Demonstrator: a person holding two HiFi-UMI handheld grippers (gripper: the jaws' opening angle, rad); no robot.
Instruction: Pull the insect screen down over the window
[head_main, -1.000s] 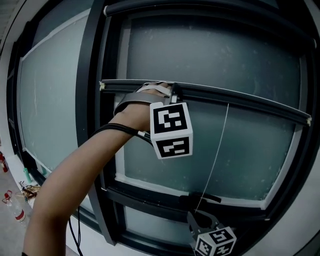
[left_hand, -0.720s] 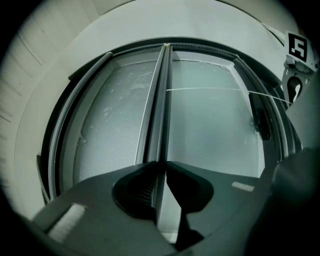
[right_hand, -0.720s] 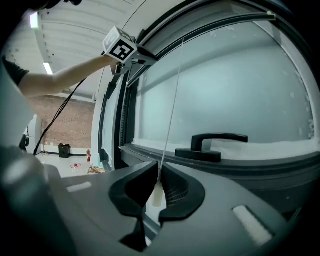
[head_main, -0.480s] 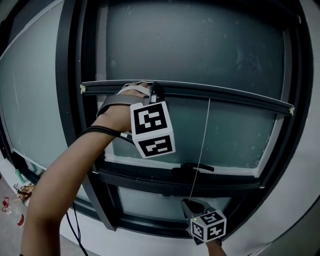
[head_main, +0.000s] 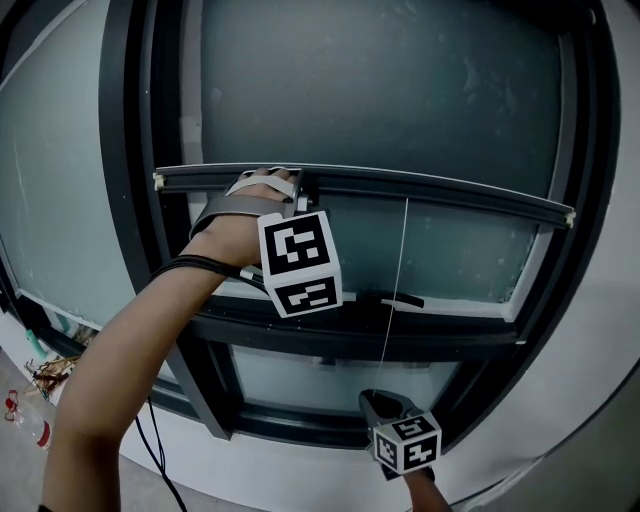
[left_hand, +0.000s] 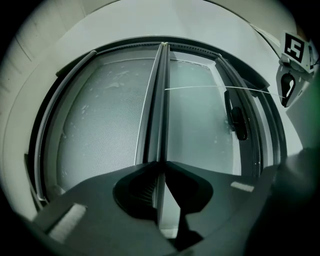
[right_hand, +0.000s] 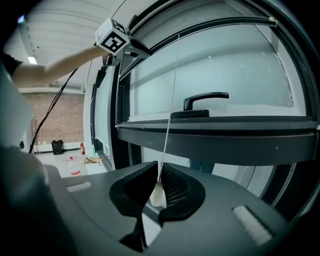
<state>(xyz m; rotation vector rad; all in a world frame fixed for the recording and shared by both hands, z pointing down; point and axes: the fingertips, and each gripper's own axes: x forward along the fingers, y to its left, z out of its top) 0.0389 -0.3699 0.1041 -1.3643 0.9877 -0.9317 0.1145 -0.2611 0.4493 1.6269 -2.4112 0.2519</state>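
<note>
The insect screen's dark bottom bar (head_main: 450, 195) runs across the window, with mesh (head_main: 380, 90) above it. My left gripper (head_main: 305, 187) holds this bar near its left end. In the left gripper view its jaws (left_hand: 160, 162) have just been closing and pinch the bar (left_hand: 161, 100) between their tips. A thin white pull cord (head_main: 397, 270) hangs from the bar to my right gripper (head_main: 376, 401) below the sash. The right gripper (right_hand: 156, 172) is shut on the cord (right_hand: 171, 105), its white toggle (right_hand: 159, 194) sitting just behind the tips.
A black window handle (head_main: 392, 298) sits on the lower sash rail (right_hand: 215, 131), just left of the cord. Dark frame posts (head_main: 130, 200) stand to the left. Cables (head_main: 150, 450) hang off the left arm. Bottles and clutter (head_main: 35, 400) lie on the floor at lower left.
The screen bar has come down toward the handle, with more mesh showing above it. Both grippers have sunk with it, the right one now below the sash's lower rail.
</note>
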